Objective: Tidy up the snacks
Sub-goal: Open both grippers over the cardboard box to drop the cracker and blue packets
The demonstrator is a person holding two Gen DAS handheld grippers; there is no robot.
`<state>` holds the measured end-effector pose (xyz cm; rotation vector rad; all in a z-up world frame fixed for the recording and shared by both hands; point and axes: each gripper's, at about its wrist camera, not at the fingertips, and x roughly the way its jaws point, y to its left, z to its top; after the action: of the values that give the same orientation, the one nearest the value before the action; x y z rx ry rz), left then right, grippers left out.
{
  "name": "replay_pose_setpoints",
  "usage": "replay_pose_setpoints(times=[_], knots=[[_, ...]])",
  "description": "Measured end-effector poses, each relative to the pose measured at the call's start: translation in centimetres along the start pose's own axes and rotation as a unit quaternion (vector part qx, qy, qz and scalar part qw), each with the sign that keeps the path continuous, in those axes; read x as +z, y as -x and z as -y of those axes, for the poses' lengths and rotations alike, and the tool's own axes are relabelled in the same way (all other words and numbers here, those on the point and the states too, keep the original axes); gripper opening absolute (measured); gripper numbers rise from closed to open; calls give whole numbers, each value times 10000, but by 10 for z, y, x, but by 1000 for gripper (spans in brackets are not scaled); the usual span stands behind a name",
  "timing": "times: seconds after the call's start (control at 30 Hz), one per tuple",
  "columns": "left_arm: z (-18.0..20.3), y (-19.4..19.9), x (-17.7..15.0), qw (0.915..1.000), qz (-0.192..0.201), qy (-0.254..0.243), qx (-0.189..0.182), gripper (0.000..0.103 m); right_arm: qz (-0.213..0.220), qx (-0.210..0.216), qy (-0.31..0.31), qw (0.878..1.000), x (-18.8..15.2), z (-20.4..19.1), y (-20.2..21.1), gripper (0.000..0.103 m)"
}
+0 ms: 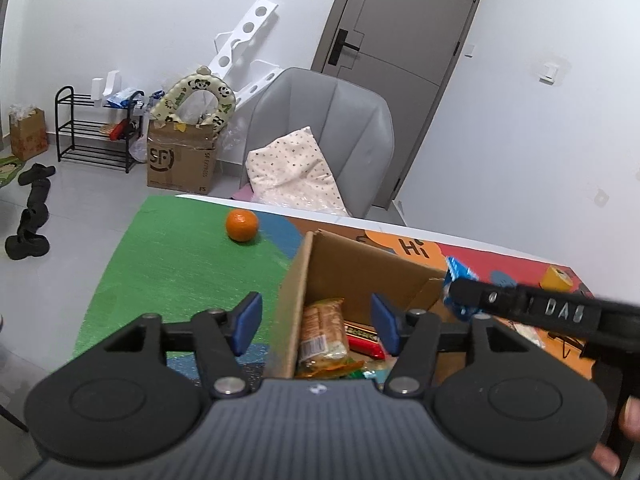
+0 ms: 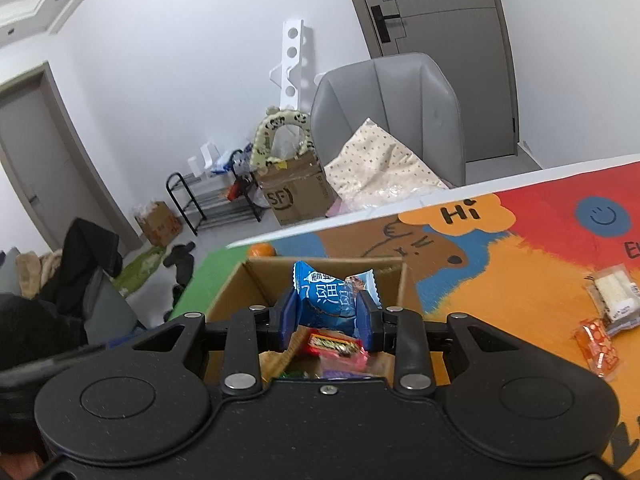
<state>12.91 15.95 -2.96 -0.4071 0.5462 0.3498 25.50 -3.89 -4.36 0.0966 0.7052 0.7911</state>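
Note:
An open cardboard box (image 1: pixel 298 280) (image 2: pixel 230 300) stands on a colourful mat and holds several snack packets (image 1: pixel 322 332) (image 2: pixel 334 346). My left gripper (image 1: pixel 316 324) is open, its jaws either side of the box's left wall. My right gripper (image 2: pixel 330 310) is shut on a blue snack packet (image 2: pixel 332 294) and holds it over the box; the packet also shows in the left wrist view (image 1: pixel 460 274) at the right gripper's tip. An orange (image 1: pixel 241 225) lies on the green part of the mat behind the box.
A white packet (image 2: pixel 614 292) and an orange packet (image 2: pixel 598 348) lie on the mat to the right. A yellow item (image 1: pixel 558 278) sits at the mat's far right. A grey chair (image 1: pixel 324 128) with a cushion stands behind the table.

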Motion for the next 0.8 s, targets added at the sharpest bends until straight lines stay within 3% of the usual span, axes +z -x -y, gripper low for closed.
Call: replay_pose_setpoints(times=[0.1, 0.13, 0.33, 0.8], knots=[[-2, 1, 0, 10000, -25, -1, 24, 65, 121, 121, -71, 9998, 3, -2, 2, 53], [-4, 1, 0, 10000, -28, 15, 35, 67, 131, 105, -61, 9998, 3, -2, 3, 55], [-5, 6, -2, 9999, -27, 73, 66, 79, 96, 24, -160, 9998, -1, 8, 13, 56], [33, 26, -15, 9997, 93, -206, -8, 91, 233, -196, -342, 9989, -14, 40, 55, 82]])
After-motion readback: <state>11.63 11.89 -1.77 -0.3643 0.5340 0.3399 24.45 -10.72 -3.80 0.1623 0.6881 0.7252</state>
